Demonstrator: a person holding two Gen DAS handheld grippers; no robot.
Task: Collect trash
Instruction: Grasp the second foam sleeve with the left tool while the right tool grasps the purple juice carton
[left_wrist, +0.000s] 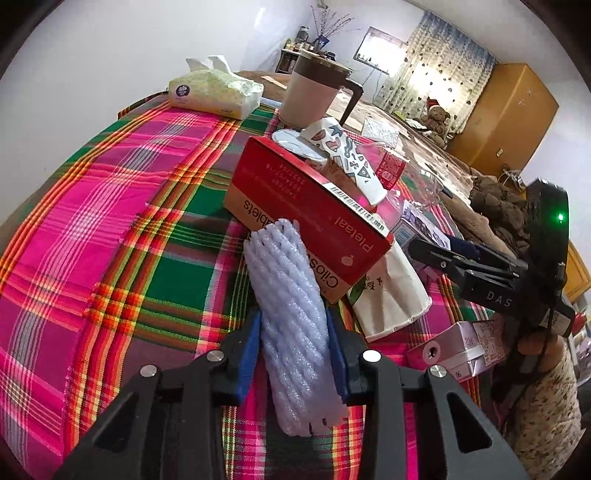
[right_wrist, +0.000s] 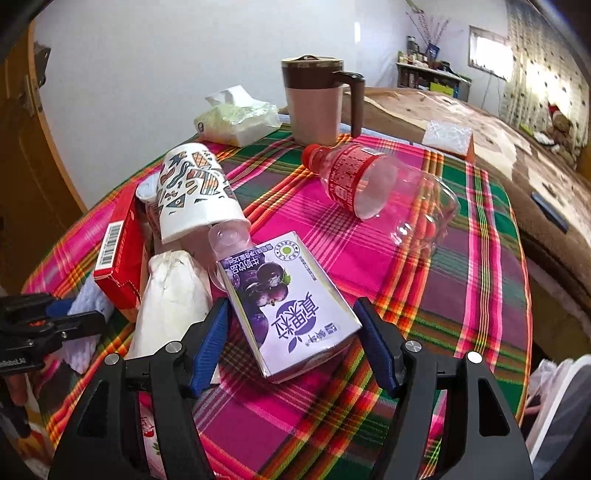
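Note:
A white foam net sleeve (left_wrist: 291, 306) lies lengthwise between the blue pads of my left gripper (left_wrist: 294, 350), which is shut on it just above the plaid tablecloth (left_wrist: 110, 221). Straddling a purple drink carton (right_wrist: 288, 306), my right gripper (right_wrist: 291, 302) stands open, with cloth showing between the left pad and the carton. Beside the carton lie a red tablet box (left_wrist: 306, 218), a patterned paper cup (right_wrist: 192, 192), a crumpled white paper cup (right_wrist: 173, 295) and a clear bottle with a red label (right_wrist: 369, 181).
At the table's far edge stand a brown-lidded jug (right_wrist: 314, 107) and a tissue pack (left_wrist: 214, 92). A pink box (left_wrist: 454, 347) sits near the front right. A bed (right_wrist: 498, 140) borders the table on the right, and a white plastic bag (right_wrist: 554, 387) hangs low at the right.

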